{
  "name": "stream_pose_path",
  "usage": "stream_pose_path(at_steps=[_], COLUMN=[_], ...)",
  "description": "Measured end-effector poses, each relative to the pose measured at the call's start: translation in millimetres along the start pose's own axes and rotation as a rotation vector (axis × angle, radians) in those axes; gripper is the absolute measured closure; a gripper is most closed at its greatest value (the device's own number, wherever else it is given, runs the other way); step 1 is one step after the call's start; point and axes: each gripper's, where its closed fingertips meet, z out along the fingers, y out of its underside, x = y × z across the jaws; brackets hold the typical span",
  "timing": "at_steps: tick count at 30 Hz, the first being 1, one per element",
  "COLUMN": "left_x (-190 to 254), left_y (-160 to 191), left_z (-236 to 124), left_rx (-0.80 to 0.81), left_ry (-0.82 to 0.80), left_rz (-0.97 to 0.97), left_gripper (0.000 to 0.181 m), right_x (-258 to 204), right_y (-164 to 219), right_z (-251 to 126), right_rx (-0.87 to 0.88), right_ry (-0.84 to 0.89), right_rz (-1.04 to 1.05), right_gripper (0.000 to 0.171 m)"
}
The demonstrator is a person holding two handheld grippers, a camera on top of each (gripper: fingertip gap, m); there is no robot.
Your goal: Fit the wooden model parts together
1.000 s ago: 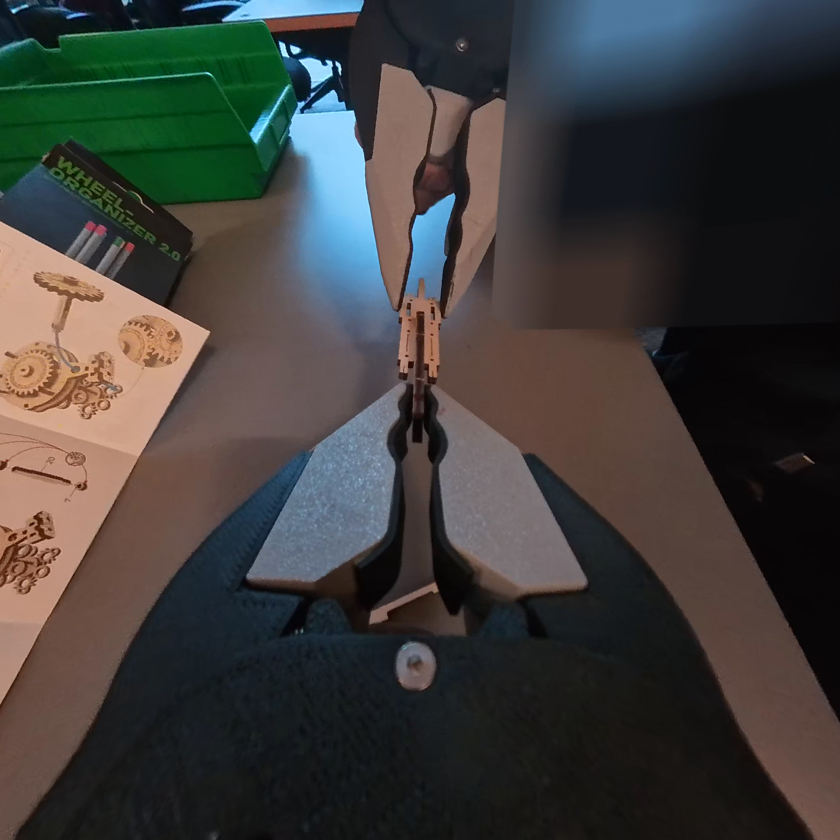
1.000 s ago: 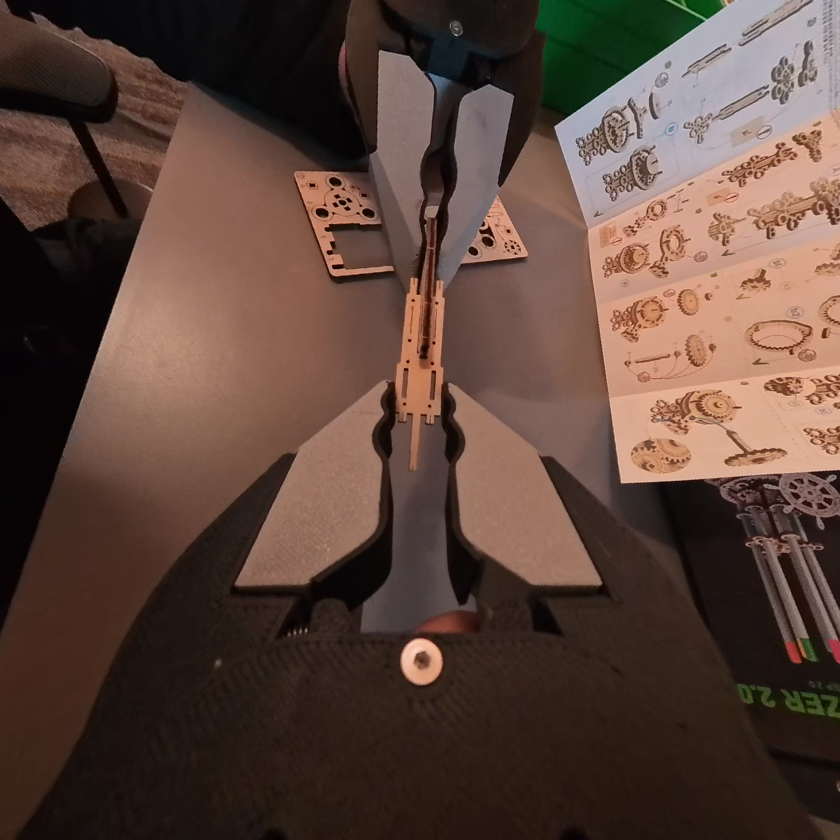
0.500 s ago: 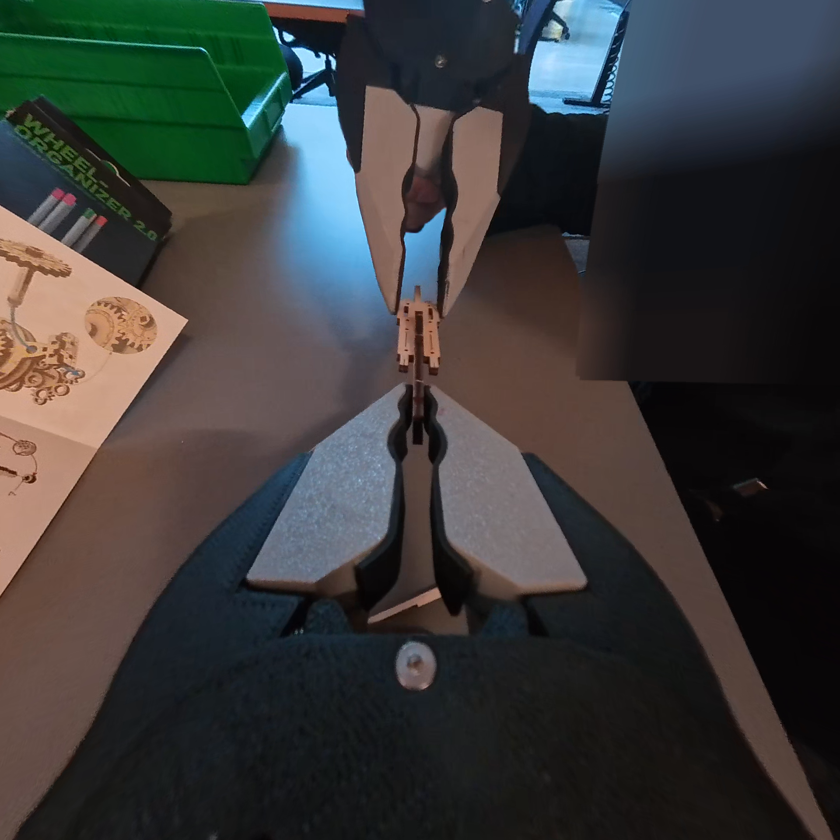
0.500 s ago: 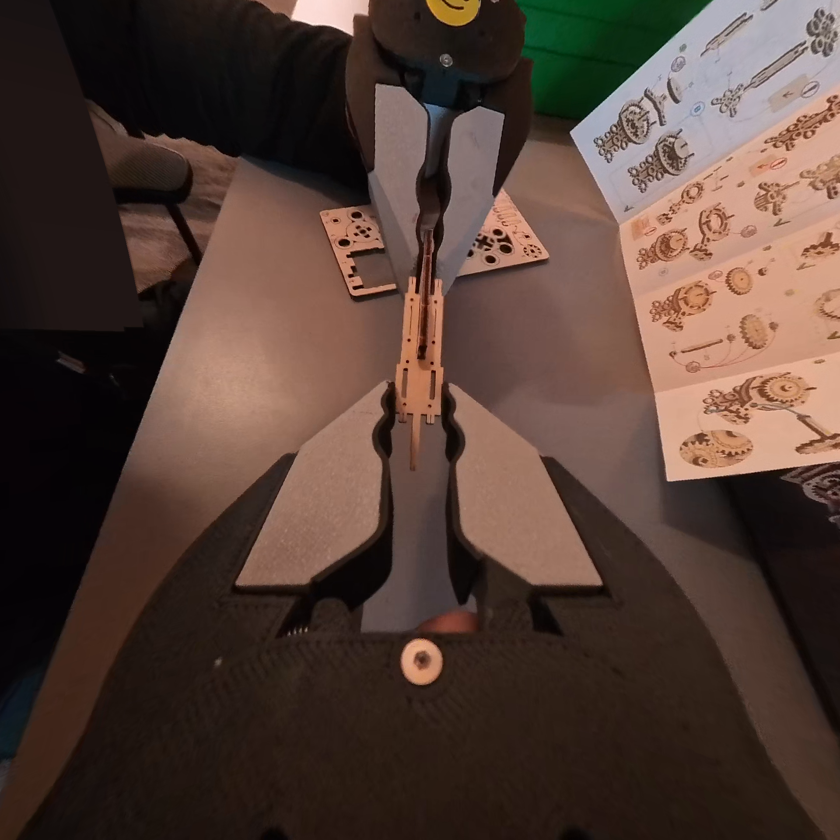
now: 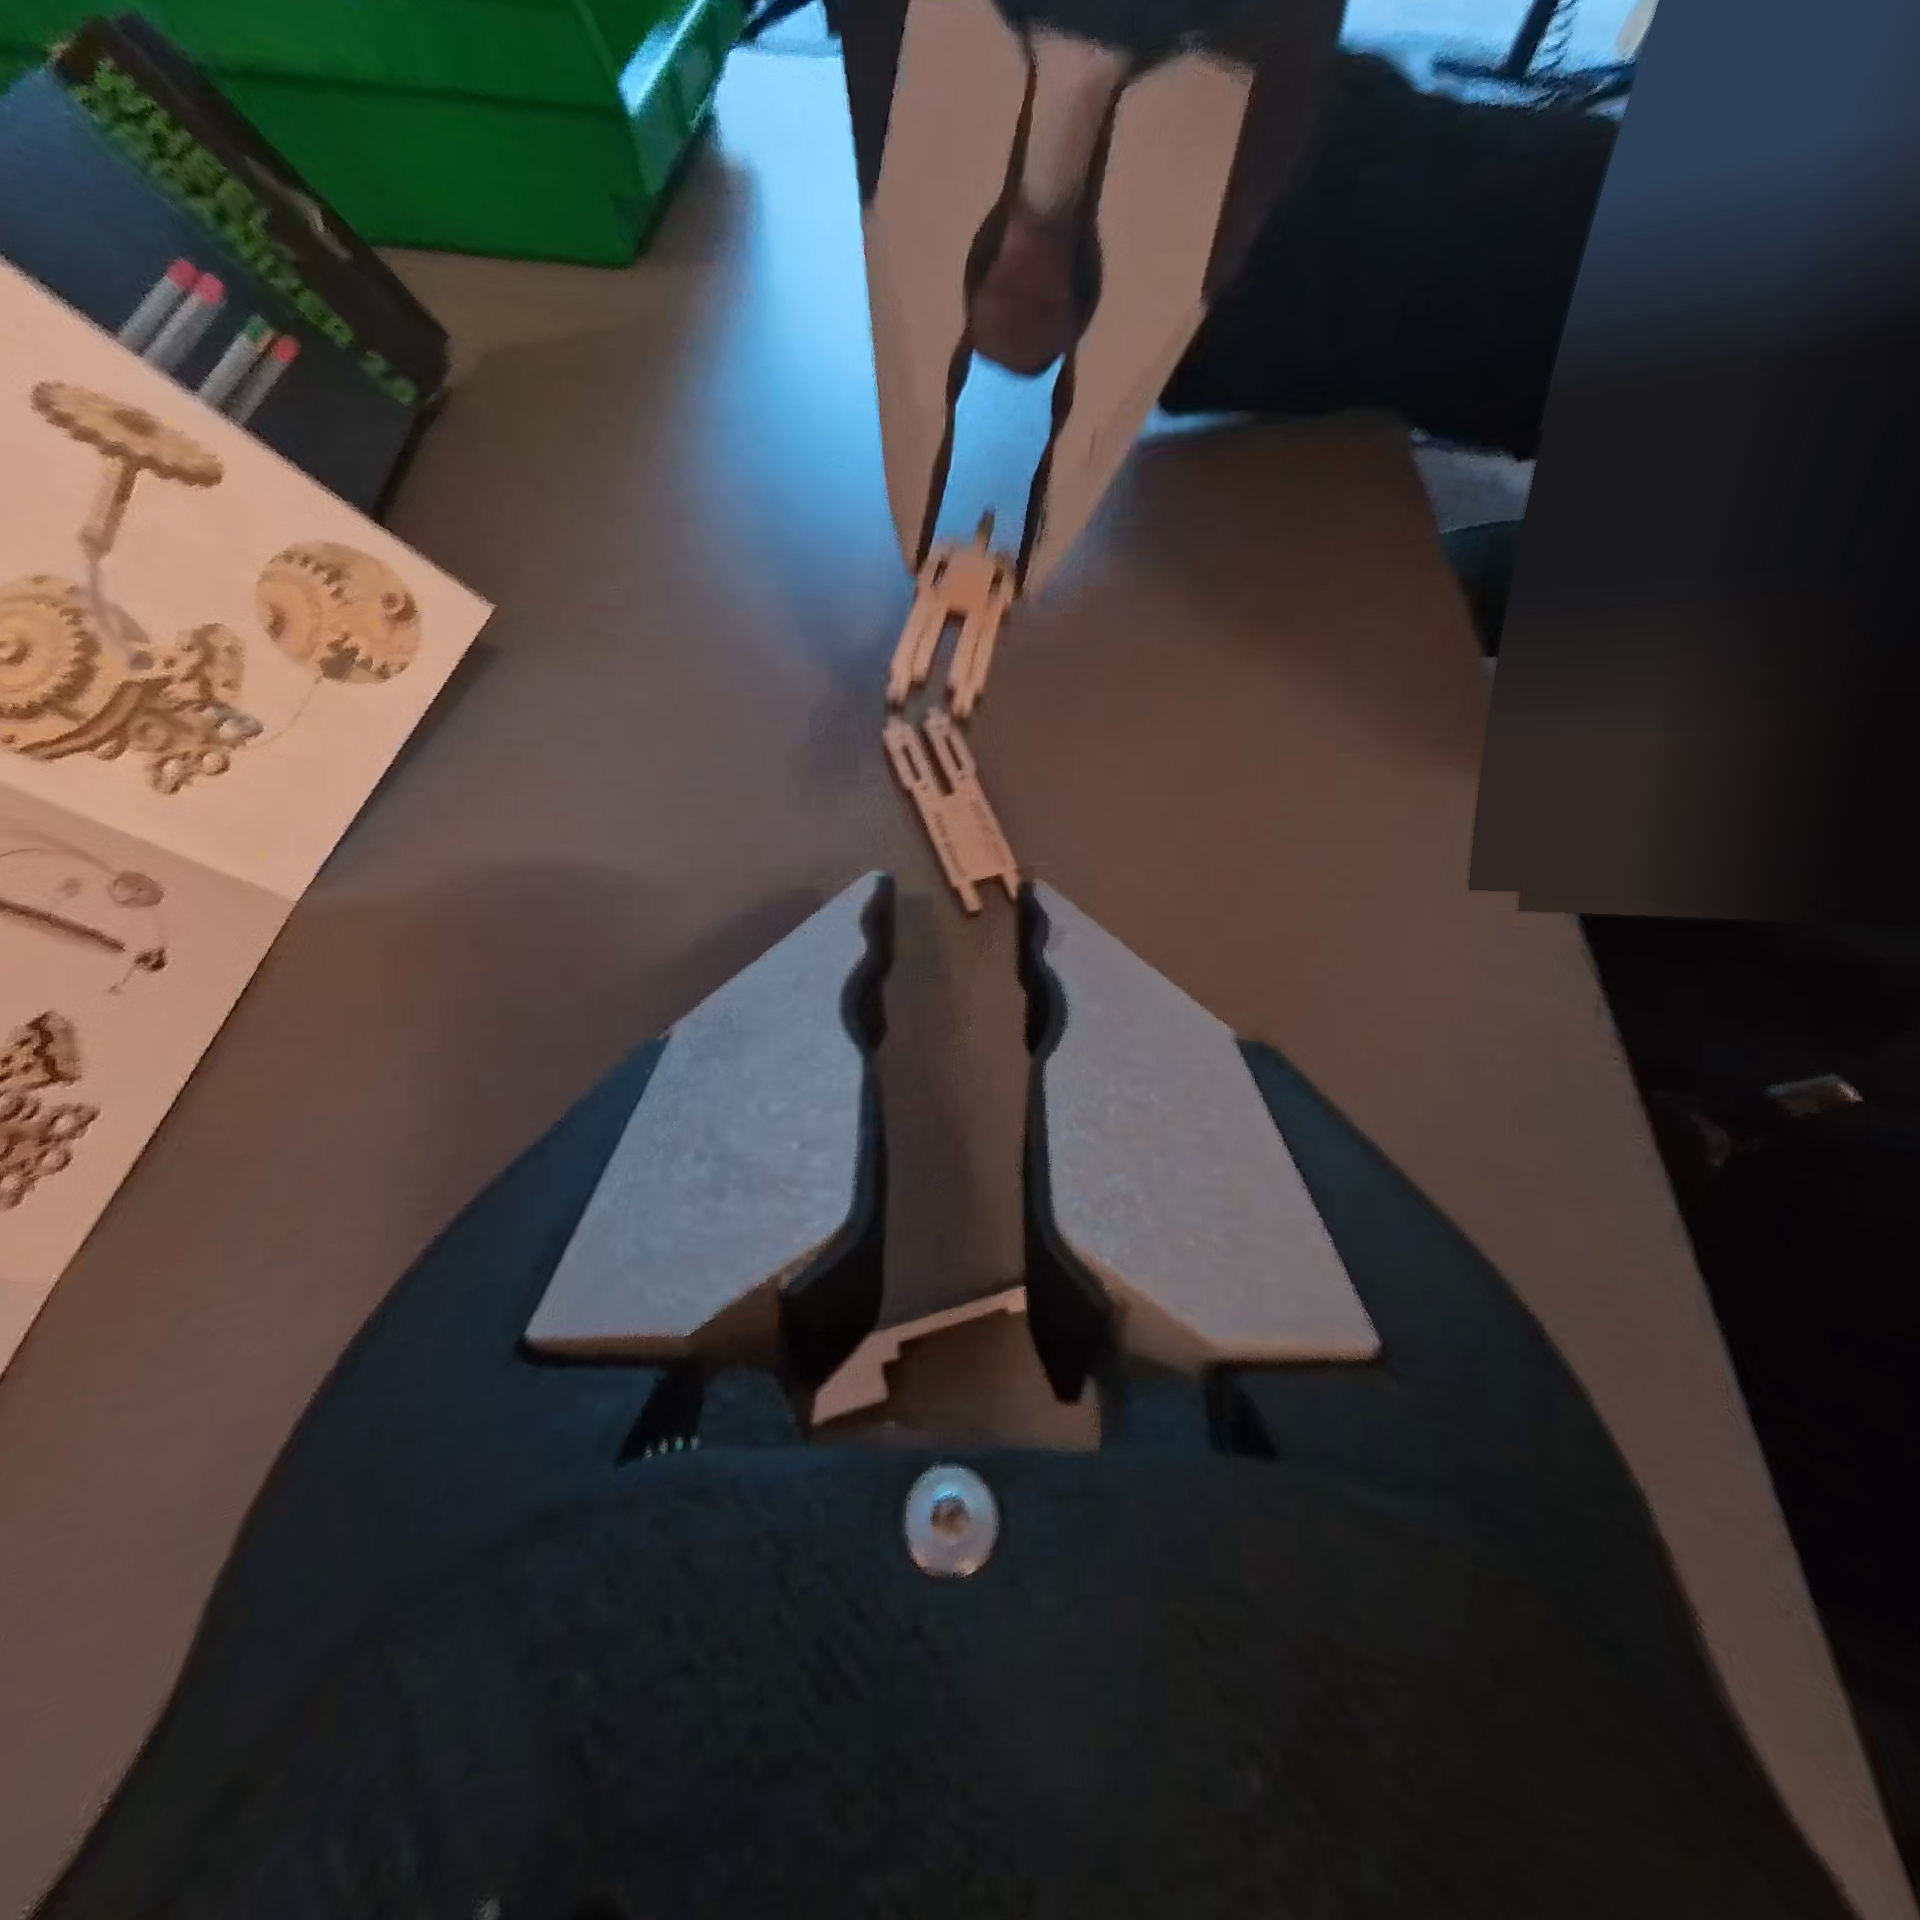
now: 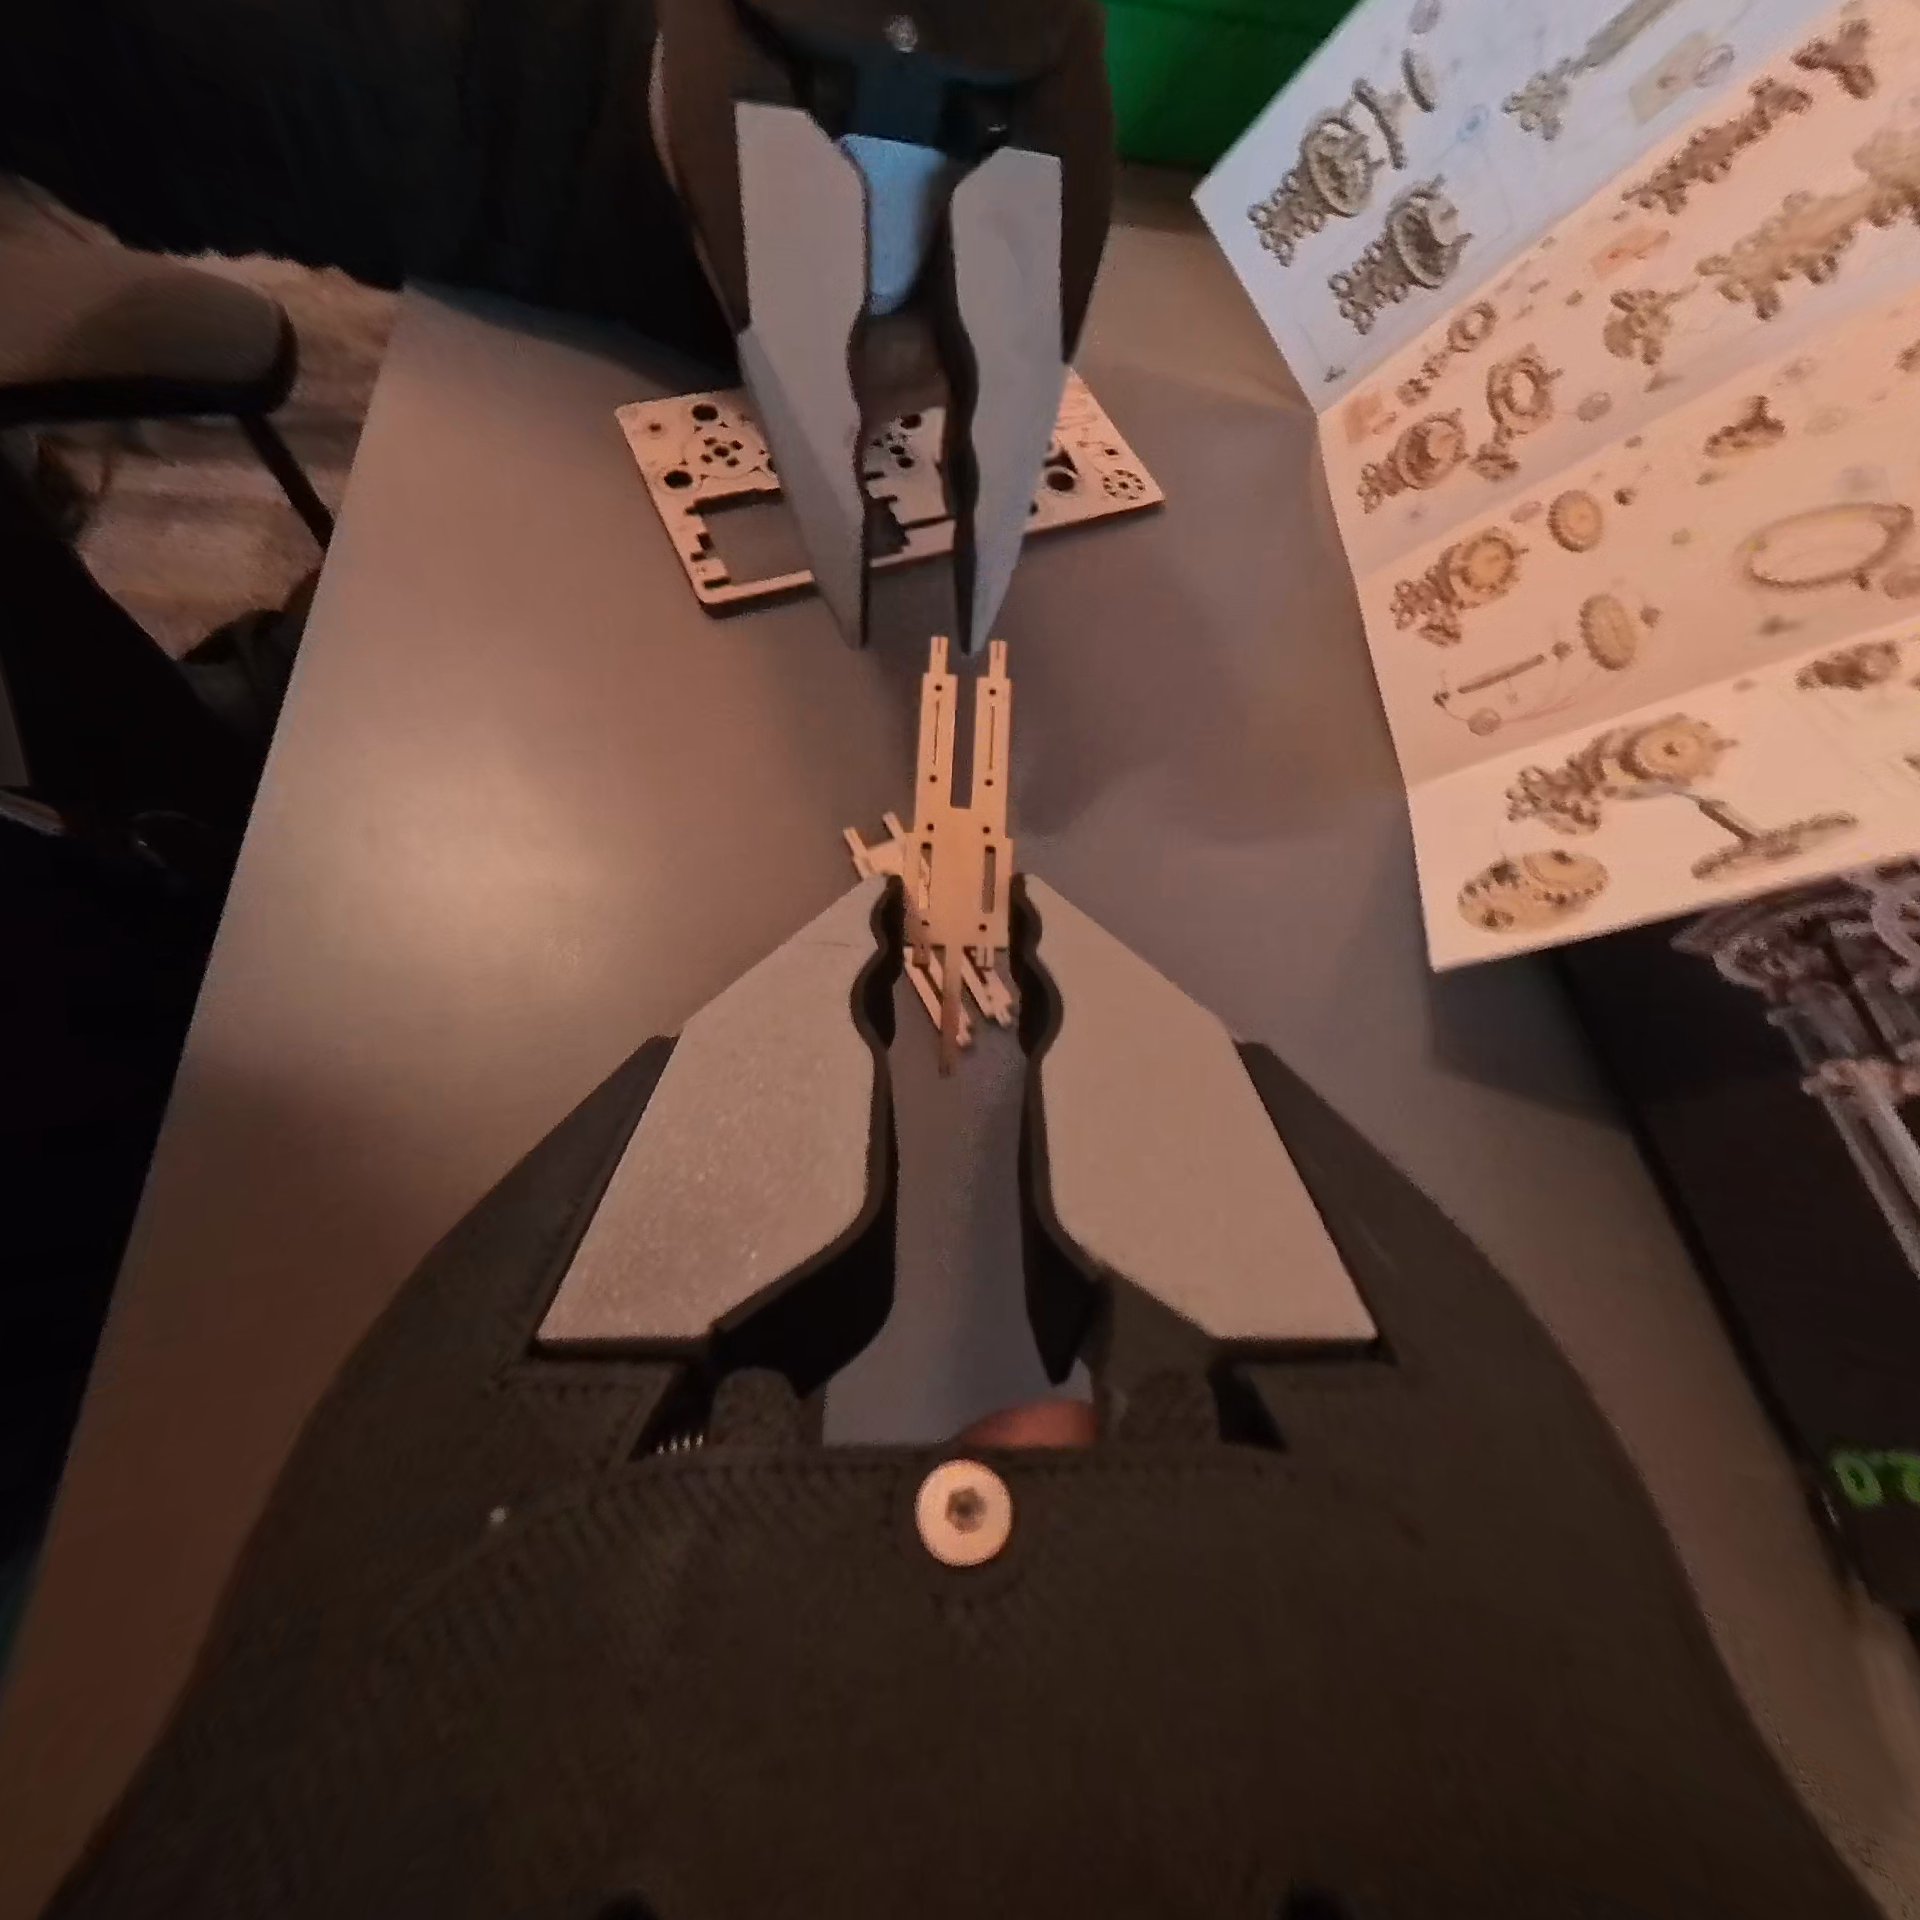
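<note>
My left gripper [image 5: 956,899] is open and holds nothing. Just beyond its fingertips a flat slotted wooden part [image 5: 954,816] lies loose on the grey table [image 5: 623,727]. My right gripper [image 6: 954,899] is shut on a forked wooden part [image 6: 961,821], which it holds by the base with the two prongs pointing away. In the right wrist view the loose part [image 6: 868,850] shows under the held one, and the left gripper [image 6: 916,636] hangs open past the prongs. In the left wrist view the right gripper [image 5: 971,551] and its forked part [image 5: 956,623] are above the loose part.
A green bin [image 5: 416,125] and a dark box [image 5: 208,260] stand at the far left, next to an instruction sheet [image 5: 156,644], which also shows in the right wrist view [image 6: 1610,520]. A punched-out wooden sheet [image 6: 727,520] lies behind the left gripper. The table edge [image 5: 1621,1039] runs on the right. Some 7 cm of space lies between my two pairs of fingers.
My left gripper has opened and let go of its wooden part, which came away from the forked part and now lies on the table. My right gripper keeps its hold.
</note>
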Motion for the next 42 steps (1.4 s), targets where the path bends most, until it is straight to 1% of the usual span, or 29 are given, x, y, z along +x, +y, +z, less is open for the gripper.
stream_pose_path(at_steps=[2,5,8,10,11,12,13,15,17,19,21,22,25,28,29,30,32,34,36,37,40,42], left_x=[-1,2,5,6,3,2,3,4,3,3,1,0,-3,-1,1,0,-3,-3,-2,-1,-3,-4], left_y=[4,2,6,16,23,22,19,21,20,20,19,19,18,13,11,9,8,7,6,5,-1,-4], left_z=[2,9,21,35,41,47,50,53,54,54,52,50,47,45,44,42,40,39,40,40,34,32], left_rx=[-0.027,-0.051,-0.138,-0.249,-0.314,-0.33,-0.329,-0.359,-0.352,-0.344,-0.341,-0.342,-0.339,-0.308,-0.294,-0.294,-0.309,-0.306,-0.272,-0.243,-0.155,-0.11], left_ry=[-0.001,-0.003,-0.033,-0.065,-0.097,-0.108,-0.1,-0.08,-0.074,-0.084,-0.129,-0.15,-0.226,-0.26,-0.265,-0.293,-0.341,-0.363,-0.344,-0.319,-0.228,-0.155], left_rz=[-0.009,-0.025,-0.004,0.021,0.041,0.05,0.043,0.022,0.04,0.078,0.175,0.24,0.408,0.522,0.564,0.614,0.716,0.751,0.688,0.624,0.365,0.199], left_gripper=[0.159,0.156,0.151,0.145,0.142,0.14,0.144,0.164,0.165,0.165,0.165,0.166,0.166,0.166,0.166,0.166,0.165,0.165,0.166,0.165,0.152,0.149], right_x=[12,29,22,16,13,10,10,12,13,11,5,4,2,-1,-1,-3,-5,-8,-9,-9,-9,-11], right_y=[12,50,79,89,88,86,86,86,82,66,45,39,36,46,43,42,36,30,28,28,24,15], right_z=[-14,-33,-34,-29,-27,-26,-26,-28,-29,-29,-21,-14,12,32,34,35,33,30,28,27,24,19], right_rx=[-0.026,-0.161,-0.252,-0.294,-0.292,-0.289,-0.301,-0.303,-0.277,-0.197,-0.121,-0.113,-0.16,-0.235,-0.216,-0.21,-0.174,-0.14,-0.125,-0.122,-0.1,-0.058], right_ry=[0.04,0.128,0.076,0.041,0.03,0.016,0.019,0.04,0.047,0.032,0.001,-0.004,0.014,0.011,0.009,-0.012,-0.036,-0.057,-0.061,-0.048,-0.013,0.008], right_rz=[0.04,0.055,0.098,0.086,0.066,0.051,0.044,0.046,0.064,0.07,0.072,0.064,0.011,-0.017,-0.005,0.01,0.025,0.017,0.009,-0.007,-0.064,-0.118], right_gripper=[0.155,0.155,0.155,0.154,0.154,0.154,0.154,0.154,0.142,0.137,0.131,0.131,0.13,0.134,0.144,0.151,0.153,0.155,0.155,0.155,0.155,0.155])
